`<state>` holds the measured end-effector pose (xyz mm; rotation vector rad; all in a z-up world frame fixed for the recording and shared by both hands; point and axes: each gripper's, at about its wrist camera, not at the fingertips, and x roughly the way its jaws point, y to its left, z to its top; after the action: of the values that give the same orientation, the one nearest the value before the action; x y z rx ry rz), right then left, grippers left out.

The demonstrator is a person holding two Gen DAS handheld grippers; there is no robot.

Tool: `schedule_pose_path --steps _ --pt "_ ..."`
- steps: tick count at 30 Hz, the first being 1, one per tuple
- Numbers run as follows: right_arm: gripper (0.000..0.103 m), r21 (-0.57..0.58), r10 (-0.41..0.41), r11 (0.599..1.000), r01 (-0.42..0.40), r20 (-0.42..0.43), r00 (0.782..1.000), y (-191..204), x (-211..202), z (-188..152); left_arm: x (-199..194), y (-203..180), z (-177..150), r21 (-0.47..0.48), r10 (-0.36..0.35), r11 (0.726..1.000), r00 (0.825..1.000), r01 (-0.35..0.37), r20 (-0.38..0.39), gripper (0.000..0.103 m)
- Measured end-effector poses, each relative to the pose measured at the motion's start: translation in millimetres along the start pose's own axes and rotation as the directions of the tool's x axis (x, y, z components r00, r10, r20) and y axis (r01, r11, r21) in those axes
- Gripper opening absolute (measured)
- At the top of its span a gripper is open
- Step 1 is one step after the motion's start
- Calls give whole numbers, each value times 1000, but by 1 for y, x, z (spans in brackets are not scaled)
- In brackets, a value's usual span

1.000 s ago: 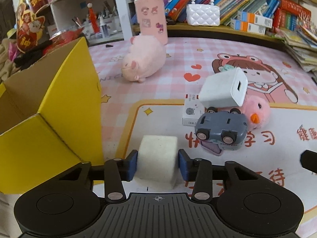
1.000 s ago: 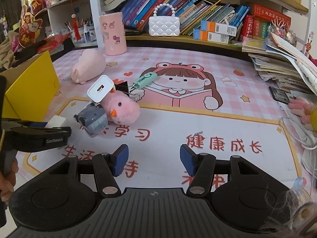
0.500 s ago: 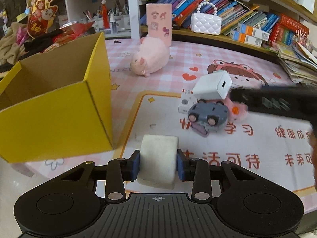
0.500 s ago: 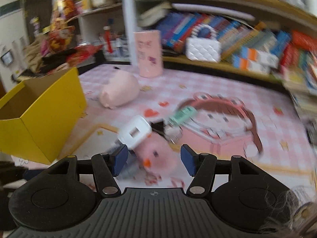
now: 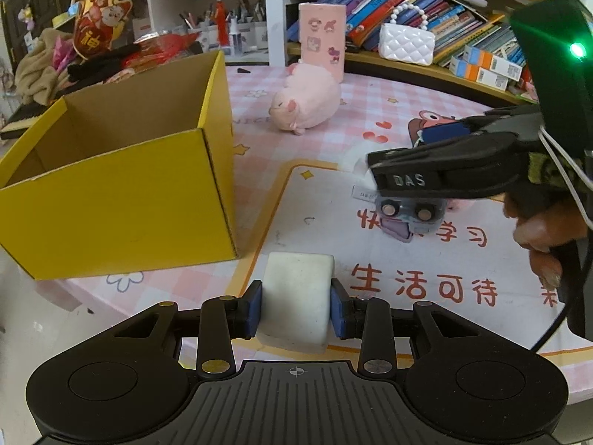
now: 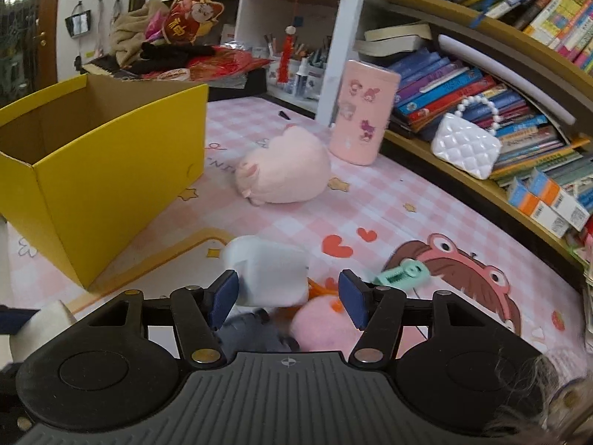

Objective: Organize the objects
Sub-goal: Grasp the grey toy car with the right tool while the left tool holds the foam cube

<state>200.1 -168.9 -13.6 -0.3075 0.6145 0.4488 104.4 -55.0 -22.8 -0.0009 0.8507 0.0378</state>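
Note:
My left gripper (image 5: 296, 307) is shut on a white foam block (image 5: 298, 296), held above the table's near edge, right of the open yellow box (image 5: 122, 189). My right gripper (image 6: 289, 296) is open over a pile: a white charger (image 6: 270, 270) lies between its fingers, with a pink chick plush (image 6: 322, 322) and a grey toy car (image 6: 252, 333) just under it. In the left wrist view the right gripper (image 5: 444, 170) hides most of that pile; the toy car (image 5: 407, 211) shows below it. The box also shows in the right wrist view (image 6: 92, 170).
A pink pig plush (image 5: 307, 104) and a pink canister (image 5: 321, 37) stand at the back. A white quilted purse (image 6: 467, 144) sits on the low book shelf. A green clip (image 6: 402, 274) lies right of the pile. The box's inside looks bare.
My left gripper has pulled back and risen with the foam block. My right gripper has swung left and down onto the pile, and the charger is now between its open fingers.

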Motion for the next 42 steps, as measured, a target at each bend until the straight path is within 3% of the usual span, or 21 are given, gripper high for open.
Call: schedule_pose_path --steps 11,16,21,24,28,33,35,42 --pt "60 -1 57 998 -57 -6 998 13 4 5 -2 7 1 -26 21 999 1000 -21 1 35" --pt "60 52 66 997 -65 -19 998 14 -15 -14 -1 12 1 -34 23 999 1000 -23 -4 35" --pt "60 26 65 998 -65 -9 998 20 -30 -32 0 13 2 -29 15 999 1000 -15 -7 35" --pt "60 -43 23 999 -23 -18 1000 26 -27 -35 0 12 2 -25 8 1000 1000 -9 -6 35" --pt "60 -2 -6 1000 6 -53 999 15 -18 -35 -2 12 1 -22 6 1000 1000 -6 -1 35" --pt "54 -9 -4 1000 3 -69 998 16 -10 -37 -3 14 -1 -35 7 999 1000 -7 -1 35" --pt "41 -8 -14 1000 14 -74 997 19 -6 -38 -4 15 0 -39 7 999 1000 -7 4 34" --pt "41 103 -13 995 19 -59 998 14 -25 -37 -8 19 -1 -41 -17 999 1000 18 14 34"
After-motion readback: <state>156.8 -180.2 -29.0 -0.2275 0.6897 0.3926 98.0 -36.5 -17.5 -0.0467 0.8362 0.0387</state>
